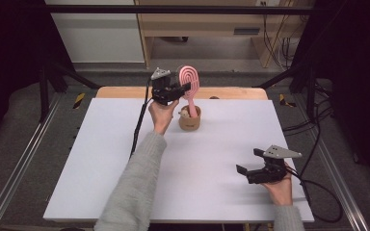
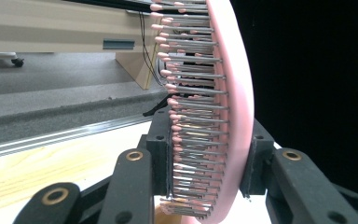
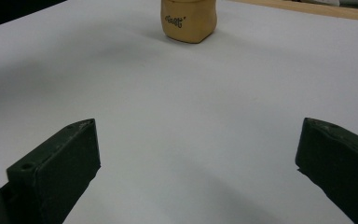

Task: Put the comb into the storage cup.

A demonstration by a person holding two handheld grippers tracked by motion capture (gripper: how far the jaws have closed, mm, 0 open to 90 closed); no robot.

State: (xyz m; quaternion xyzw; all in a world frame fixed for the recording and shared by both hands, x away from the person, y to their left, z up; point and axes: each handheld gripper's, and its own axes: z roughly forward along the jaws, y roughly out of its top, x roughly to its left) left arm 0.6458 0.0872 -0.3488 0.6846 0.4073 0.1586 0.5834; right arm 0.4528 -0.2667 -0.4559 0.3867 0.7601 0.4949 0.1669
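Bench (image 1: 125, 159): we see it white.
Left gripper (image 1: 185, 88): our fingers clamp pink hairbrush (image 1: 189, 83) above tan cup (image 1: 190, 119).
Right gripper (image 1: 248, 161): our fingers spread, empty.

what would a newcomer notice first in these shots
The eye goes first to the pink hairbrush, held upright at the far middle of the white table, its handle reaching down into a tan cup. The left gripper is clamped across the brush head, bristles against one jaw. The right gripper rests near the table's near right corner with its jaws wide apart.
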